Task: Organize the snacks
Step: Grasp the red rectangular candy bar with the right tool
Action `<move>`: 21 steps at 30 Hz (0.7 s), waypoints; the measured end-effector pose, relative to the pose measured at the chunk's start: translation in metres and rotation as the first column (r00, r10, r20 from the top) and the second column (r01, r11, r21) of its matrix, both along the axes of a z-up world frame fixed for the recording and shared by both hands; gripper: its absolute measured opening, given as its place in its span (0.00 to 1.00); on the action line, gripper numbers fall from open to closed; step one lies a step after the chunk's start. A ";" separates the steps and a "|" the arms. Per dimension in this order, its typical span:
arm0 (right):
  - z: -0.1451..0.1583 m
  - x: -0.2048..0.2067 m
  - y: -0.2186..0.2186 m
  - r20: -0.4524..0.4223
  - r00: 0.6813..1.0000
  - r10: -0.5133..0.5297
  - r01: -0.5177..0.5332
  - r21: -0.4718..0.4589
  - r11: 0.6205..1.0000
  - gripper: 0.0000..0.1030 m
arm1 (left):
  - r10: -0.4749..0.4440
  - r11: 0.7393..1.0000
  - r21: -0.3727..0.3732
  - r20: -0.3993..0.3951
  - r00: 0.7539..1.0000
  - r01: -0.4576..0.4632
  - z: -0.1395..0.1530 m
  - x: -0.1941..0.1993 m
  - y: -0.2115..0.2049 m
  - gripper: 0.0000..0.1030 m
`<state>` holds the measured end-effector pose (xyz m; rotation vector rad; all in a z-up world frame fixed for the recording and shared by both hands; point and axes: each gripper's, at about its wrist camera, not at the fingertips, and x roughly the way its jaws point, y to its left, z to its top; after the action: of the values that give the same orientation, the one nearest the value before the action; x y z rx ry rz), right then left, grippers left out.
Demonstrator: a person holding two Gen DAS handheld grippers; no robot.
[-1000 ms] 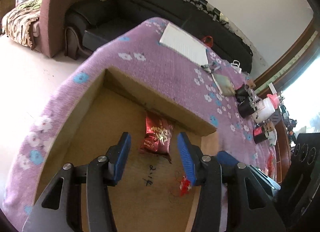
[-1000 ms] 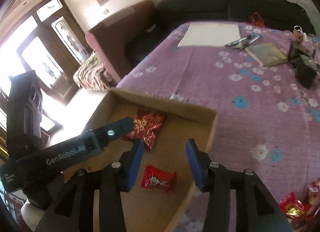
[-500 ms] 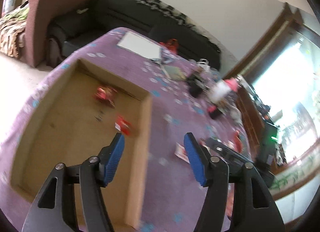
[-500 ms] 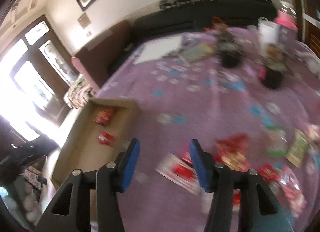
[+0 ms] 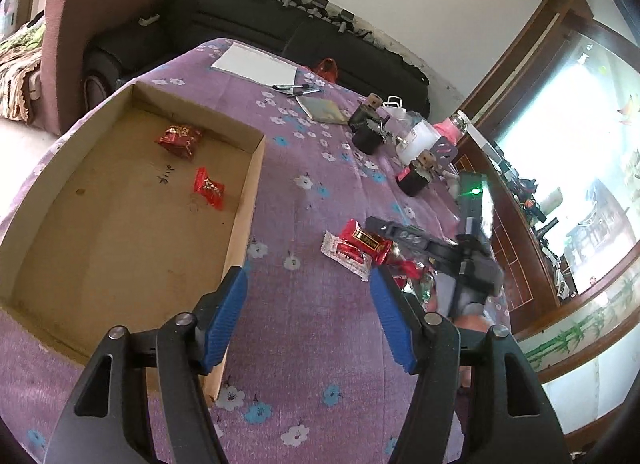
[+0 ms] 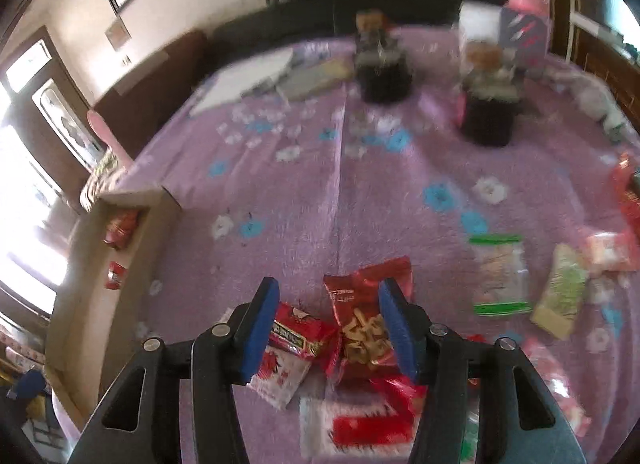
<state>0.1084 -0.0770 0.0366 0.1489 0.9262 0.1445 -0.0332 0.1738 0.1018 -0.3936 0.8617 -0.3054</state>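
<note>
i am between picks: two red snacks already lie in the cardboard box (image 5: pixel 248 187), and the loose pile sits on the purple cloth (image 6: pixel 360 191) beside it. my right gripper (image 6: pixel 328 328) hangs spread and empty over the red chip bag (image 6: pixel 366 316), whose long axis runs away from me, top end far. next i judge i must lower and close across its width. my left gripper (image 5: pixel 306 314) is spread wide, holding nothing.

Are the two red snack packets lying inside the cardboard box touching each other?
Apart. The left wrist view shows bare cardboard floor between the larger red packet near the box's far wall and the smaller red packet.
</note>
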 end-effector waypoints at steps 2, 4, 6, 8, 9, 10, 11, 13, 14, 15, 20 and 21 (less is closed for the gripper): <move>0.000 -0.007 0.011 -0.016 0.998 0.065 -0.065 -0.004 0.998 0.27 | 0.006 1.000 0.009 0.003 1.000 -0.007 0.001 -0.003 0.002 0.61; 0.001 -0.022 0.019 -0.038 0.988 0.152 -0.151 0.027 0.988 0.20 | 0.004 1.000 0.020 0.004 1.000 -0.004 0.001 -0.004 0.003 0.61; 0.000 -0.041 0.023 -0.091 0.966 0.242 -0.237 0.067 0.969 0.20 | -0.004 1.000 0.030 0.002 1.000 0.004 -0.001 -0.005 0.002 0.61; -0.007 -0.064 0.025 -0.139 0.941 0.309 -0.303 0.063 0.951 0.24 | -0.013 0.999 0.030 -0.002 1.000 0.013 -0.004 -0.006 0.000 0.61; -0.008 -0.072 0.023 -0.147 0.931 0.335 -0.328 0.070 0.942 0.24 | -0.022 0.999 0.028 -0.004 1.000 0.022 -0.005 -0.006 -0.002 0.61; -0.006 -0.081 0.018 -0.146 0.925 0.351 -0.341 0.091 0.936 0.24 | -0.029 0.999 0.026 -0.004 1.000 0.029 -0.006 -0.006 -0.004 0.61; -0.003 -0.088 0.009 -0.125 0.932 0.341 -0.329 0.108 0.938 0.24 | -0.036 0.999 0.026 -0.004 0.999 0.036 -0.007 -0.007 -0.007 0.61; 0.008 -0.099 -0.011 -0.068 0.958 0.277 -0.268 0.116 0.956 0.24 | -0.049 0.998 0.029 -0.005 0.999 0.049 -0.009 -0.007 -0.013 0.61; 0.012 -0.102 -0.017 -0.046 0.966 0.254 -0.248 0.106 0.963 0.24 | -0.057 0.998 0.027 -0.006 0.998 0.057 -0.010 -0.008 -0.017 0.61; 0.015 -0.105 -0.022 -0.027 0.972 0.234 -0.231 0.094 0.968 0.25 | -0.062 0.998 0.025 -0.007 0.998 0.062 -0.011 -0.007 -0.019 0.61; 0.009 -0.117 0.001 0.005 0.949 0.315 -0.315 0.049 0.948 0.29 | -0.083 0.996 0.020 -0.033 0.996 0.083 -0.016 -0.006 -0.032 0.61; 0.006 -0.119 0.010 0.008 0.945 0.327 -0.327 0.013 0.945 0.33 | -0.085 0.996 0.018 -0.037 0.996 0.086 -0.016 -0.005 -0.033 0.61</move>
<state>-0.0105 -0.0665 0.0428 0.0059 0.9395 0.4592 -0.0383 0.1410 0.0854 -0.3458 0.9183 -0.3693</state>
